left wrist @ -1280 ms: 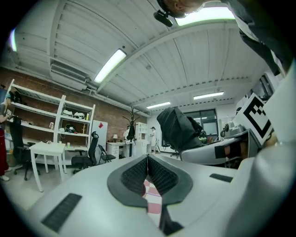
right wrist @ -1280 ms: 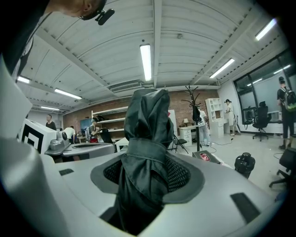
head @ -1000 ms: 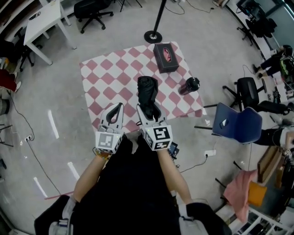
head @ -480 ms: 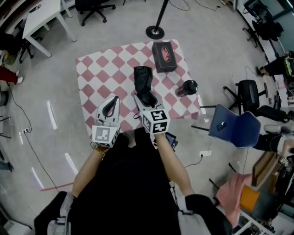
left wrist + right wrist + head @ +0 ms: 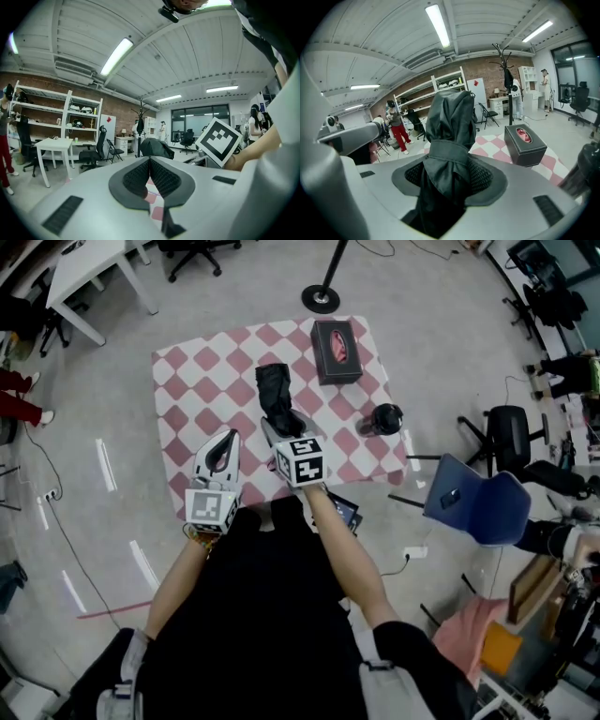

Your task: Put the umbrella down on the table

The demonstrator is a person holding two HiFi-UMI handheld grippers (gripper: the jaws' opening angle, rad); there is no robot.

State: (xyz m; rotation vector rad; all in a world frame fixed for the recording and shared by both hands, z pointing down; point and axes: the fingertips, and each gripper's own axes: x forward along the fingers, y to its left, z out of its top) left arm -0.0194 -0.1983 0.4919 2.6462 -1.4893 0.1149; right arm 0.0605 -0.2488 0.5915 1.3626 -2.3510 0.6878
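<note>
A folded black umbrella (image 5: 274, 393) sticks out over the pink-and-white checkered table (image 5: 202, 381). My right gripper (image 5: 278, 430) is shut on its lower end. In the right gripper view the umbrella (image 5: 449, 126) fills the space between the ribbed pads (image 5: 483, 177), strap wrapped round its middle. Whether its tip touches the cloth I cannot tell. My left gripper (image 5: 225, 439) hovers at the table's near edge, left of the right one. In its own view the left gripper (image 5: 149, 160) is shut, pad tips touching, nothing held, and the umbrella (image 5: 157, 147) shows just beyond.
A black tissue box (image 5: 337, 351) lies at the table's far right, also seen as the tissue box (image 5: 525, 144) ahead of the right gripper. A dark cup (image 5: 385, 418) stands at the right edge. A blue chair (image 5: 478, 500) is beside the table and a stand base (image 5: 321, 298) behind it.
My right gripper has carried the umbrella forward and lower over the table, its free end now pointing more to the left. The left gripper has shifted forward a little, still shut.
</note>
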